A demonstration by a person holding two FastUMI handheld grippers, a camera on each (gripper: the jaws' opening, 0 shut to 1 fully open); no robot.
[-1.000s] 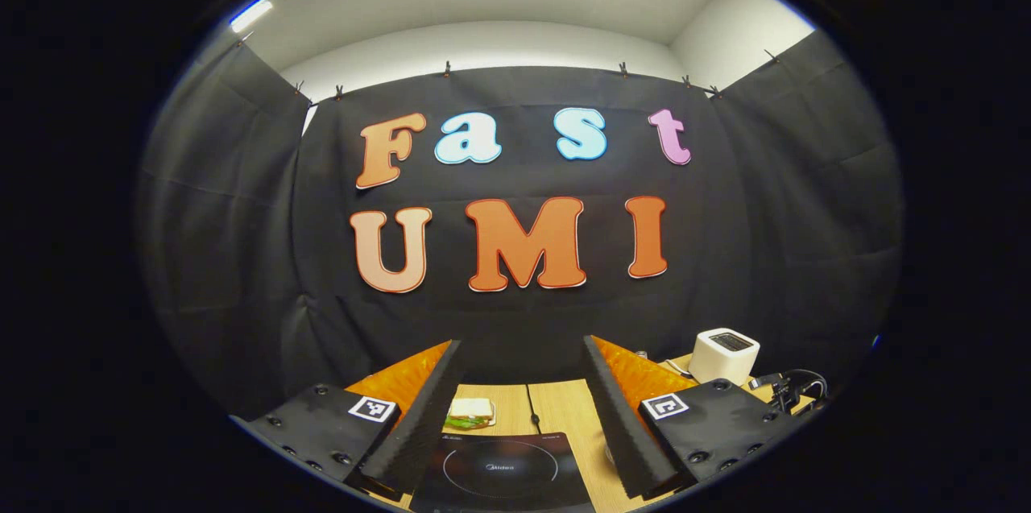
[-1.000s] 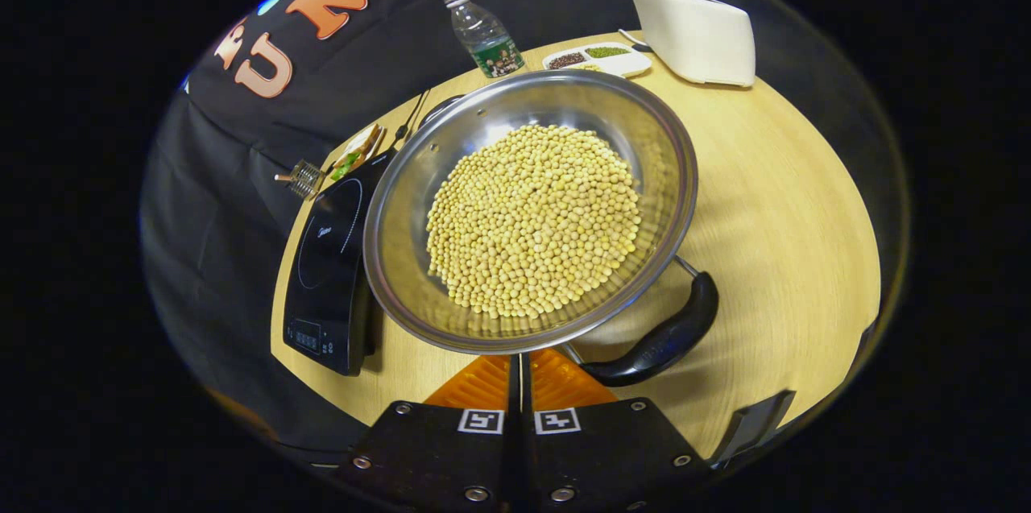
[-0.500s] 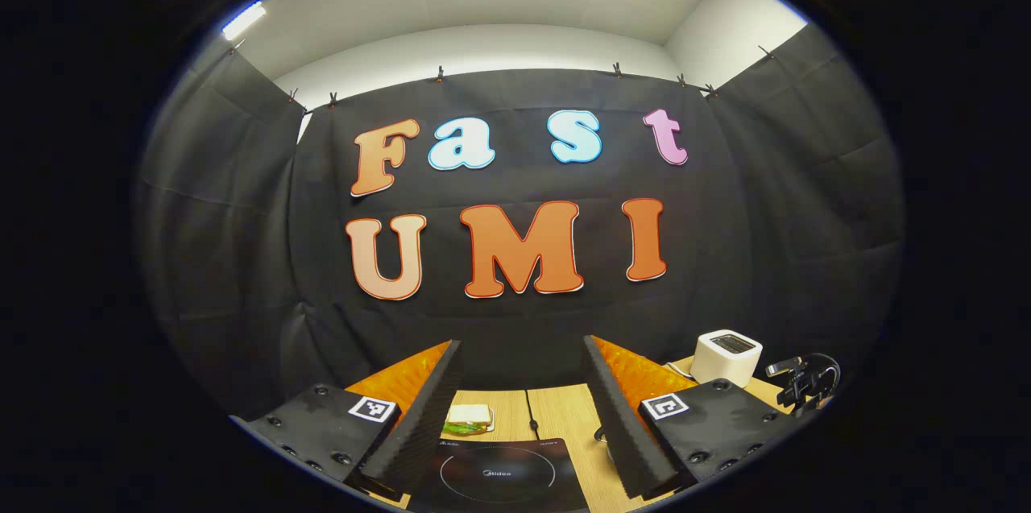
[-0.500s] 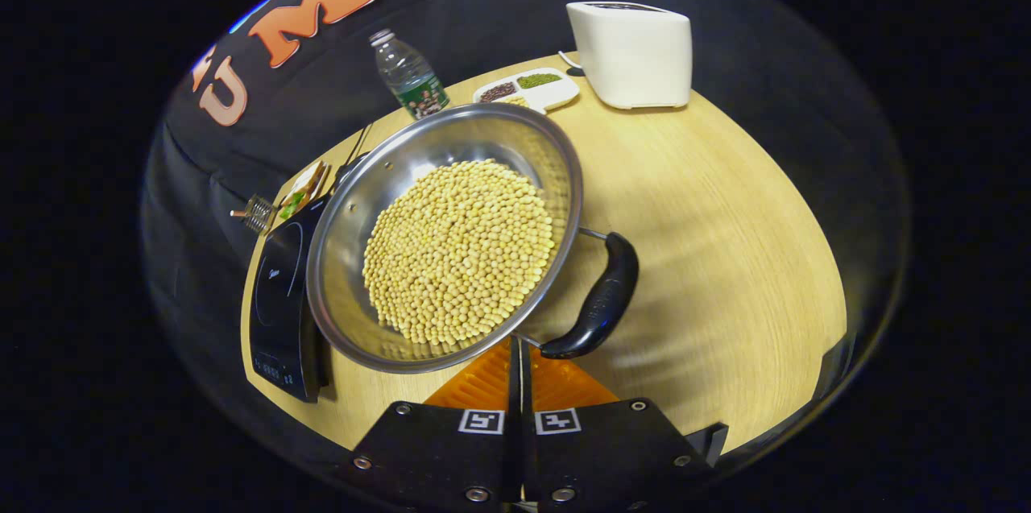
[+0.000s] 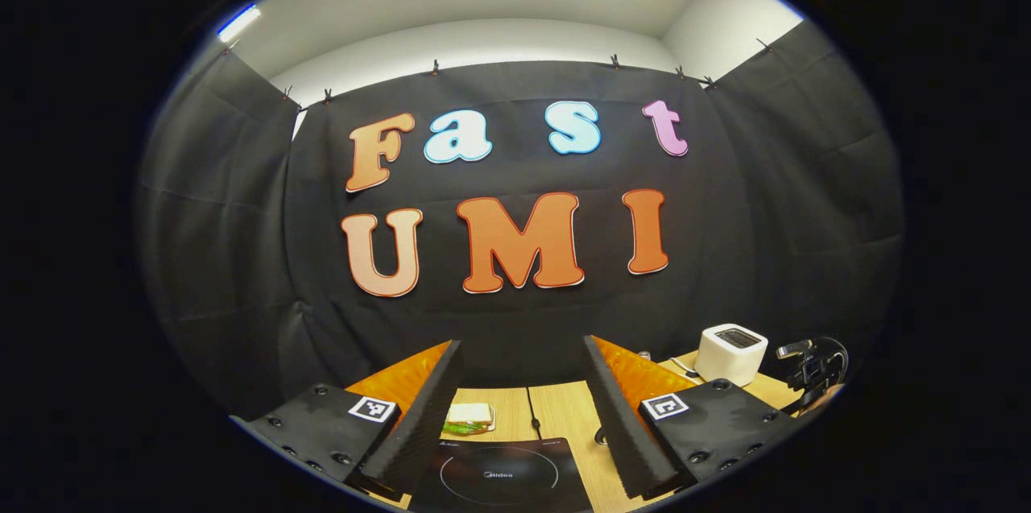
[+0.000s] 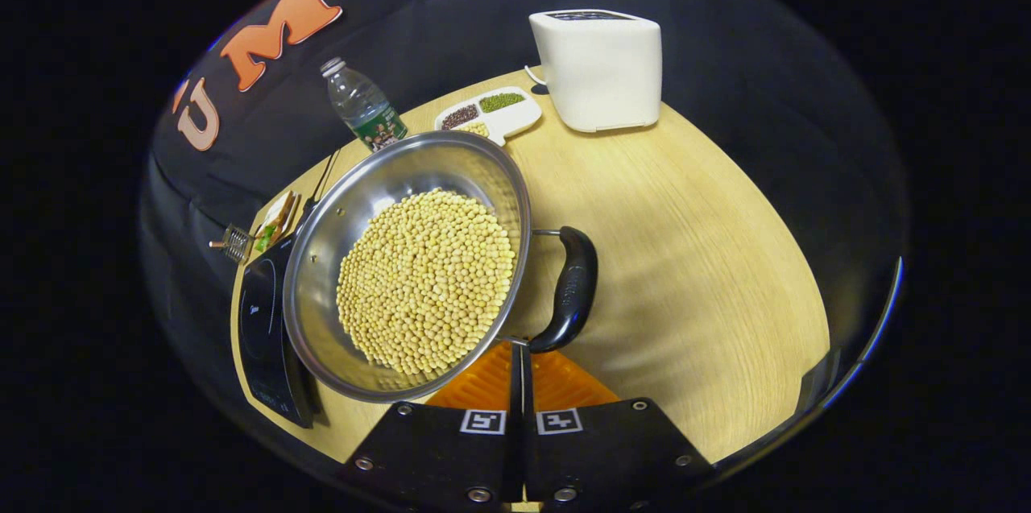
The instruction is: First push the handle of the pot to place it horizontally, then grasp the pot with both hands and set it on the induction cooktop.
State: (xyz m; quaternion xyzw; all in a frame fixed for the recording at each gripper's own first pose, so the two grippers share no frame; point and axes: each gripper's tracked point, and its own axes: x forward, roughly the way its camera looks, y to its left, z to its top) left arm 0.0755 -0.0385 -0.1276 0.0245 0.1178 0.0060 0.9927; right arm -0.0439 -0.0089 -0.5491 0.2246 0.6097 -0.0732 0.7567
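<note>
The pot [image 6: 407, 267], full of beans [image 6: 427, 279], sits on the table [image 6: 693, 255] just beside the cooktop [image 6: 262, 336], its rim overhanging the cooktop's edge. The pot's handle [image 6: 572, 287] is on the side away from the cooktop. The right gripper [image 6: 519, 364] has its fingers pressed together, the tips right at the handle's near end. The left gripper [image 5: 523, 392] hangs above the cooktop [image 5: 499, 477] with fingers spread apart, holding nothing. A toaster [image 6: 600, 66] stands well beyond the pot.
</note>
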